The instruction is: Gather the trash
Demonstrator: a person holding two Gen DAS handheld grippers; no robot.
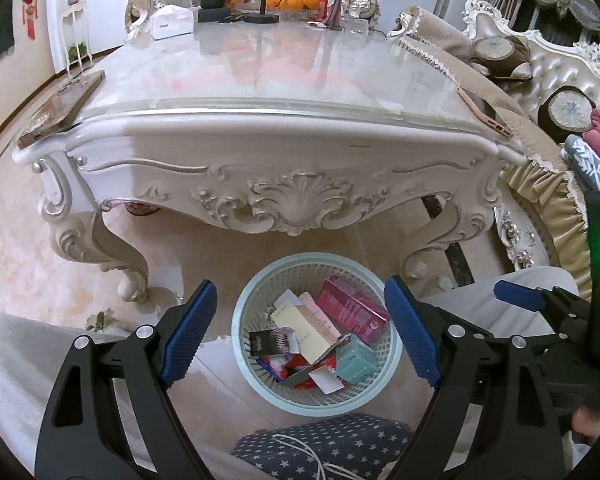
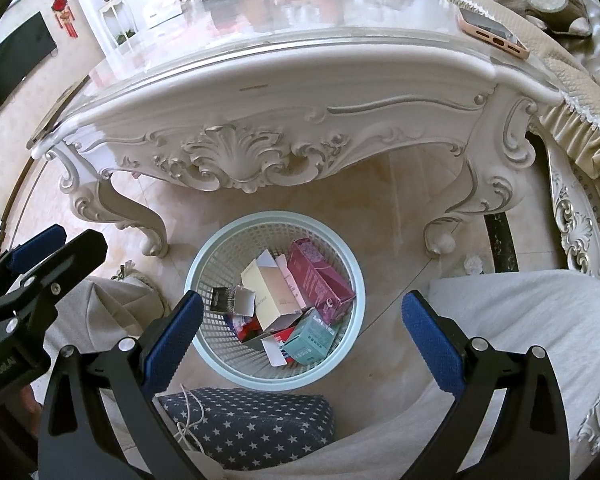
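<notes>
A pale blue mesh waste basket (image 1: 244, 312) (image 2: 204, 264) stands on the floor in front of the carved white table. Inside lie several flattened cartons: a magenta box (image 1: 352, 308) (image 2: 320, 276), a cream box (image 1: 306, 330) (image 2: 272, 300), a teal box (image 1: 356, 360) (image 2: 312, 338) and a small black packet (image 1: 270, 342) (image 2: 224, 299). My left gripper (image 1: 300, 332) hangs open above the basket with nothing between its fingers. My right gripper (image 2: 302, 330) is likewise open and empty over the basket; its blue pad (image 1: 516, 296) also shows at the right of the left wrist view.
The marble-topped table (image 1: 284, 80) (image 2: 300, 16) carries a phone (image 1: 486, 114) (image 2: 492, 34) at its right corner, a tablet (image 1: 60, 108) at its left corner, and a tissue box, oranges and a vase at the back. A person's grey-clad knees and a star-patterned cushion (image 1: 332, 444) (image 2: 252, 428) flank the basket. A sofa stands right.
</notes>
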